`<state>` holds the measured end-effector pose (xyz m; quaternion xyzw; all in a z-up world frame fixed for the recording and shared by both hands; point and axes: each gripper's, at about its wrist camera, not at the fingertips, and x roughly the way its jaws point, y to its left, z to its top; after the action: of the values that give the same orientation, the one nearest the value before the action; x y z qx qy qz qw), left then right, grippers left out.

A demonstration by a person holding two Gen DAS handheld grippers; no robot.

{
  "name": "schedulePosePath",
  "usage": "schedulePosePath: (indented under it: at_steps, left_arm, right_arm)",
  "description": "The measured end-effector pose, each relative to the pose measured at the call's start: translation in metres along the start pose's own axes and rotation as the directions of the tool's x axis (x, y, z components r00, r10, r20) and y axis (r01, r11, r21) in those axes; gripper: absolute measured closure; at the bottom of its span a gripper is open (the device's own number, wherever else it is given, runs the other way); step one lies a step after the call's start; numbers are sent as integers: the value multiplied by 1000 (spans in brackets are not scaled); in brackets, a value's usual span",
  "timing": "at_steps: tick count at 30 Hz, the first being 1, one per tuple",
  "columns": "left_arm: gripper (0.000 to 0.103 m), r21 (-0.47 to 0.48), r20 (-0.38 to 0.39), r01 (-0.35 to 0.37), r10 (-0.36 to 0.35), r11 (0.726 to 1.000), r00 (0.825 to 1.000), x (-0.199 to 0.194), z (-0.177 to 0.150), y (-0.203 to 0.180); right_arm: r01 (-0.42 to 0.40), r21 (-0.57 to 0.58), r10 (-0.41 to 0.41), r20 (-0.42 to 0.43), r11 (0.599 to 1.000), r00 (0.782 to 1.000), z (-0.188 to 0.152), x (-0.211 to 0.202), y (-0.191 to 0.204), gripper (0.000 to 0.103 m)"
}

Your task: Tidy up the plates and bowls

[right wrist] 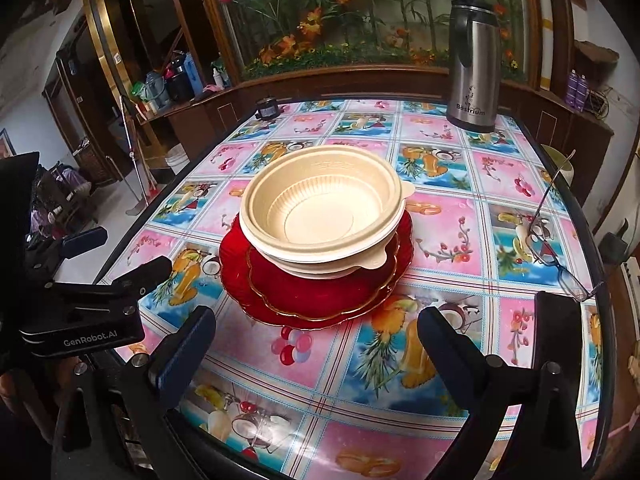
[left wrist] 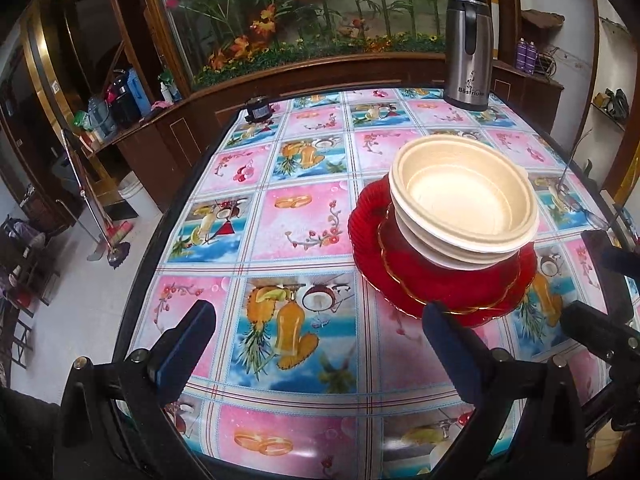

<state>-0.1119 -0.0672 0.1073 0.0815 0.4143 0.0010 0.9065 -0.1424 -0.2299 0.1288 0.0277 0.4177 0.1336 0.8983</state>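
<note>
Left gripper (left wrist: 320, 344) wide apart, nothing between fingers, above near counter (left wrist: 256, 160) edge. Right gripper (right wrist: 316, 344) likewise wide, empty, just short of stack. Mid-counter: cream bowls (right wrist: 320, 216) nested, sitting on gold-rimmed red plate (right wrist: 320, 292), on larger red plate (right wrist: 236, 276). Glasses (right wrist: 556, 256) near right edge. Far end: steel flask (right wrist: 474, 64), small dark jar (right wrist: 266, 108).
</note>
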Motion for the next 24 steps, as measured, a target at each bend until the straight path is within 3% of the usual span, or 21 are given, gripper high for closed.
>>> schedulePosePath:
  at_steps: [24]
  left_arm:
    - [0, 6, -29, 50, -50, 999, 998, 10, 2, -7]
  right_arm:
    - [23, 35, -23, -15, 999, 1000, -3, 1, -9, 1]
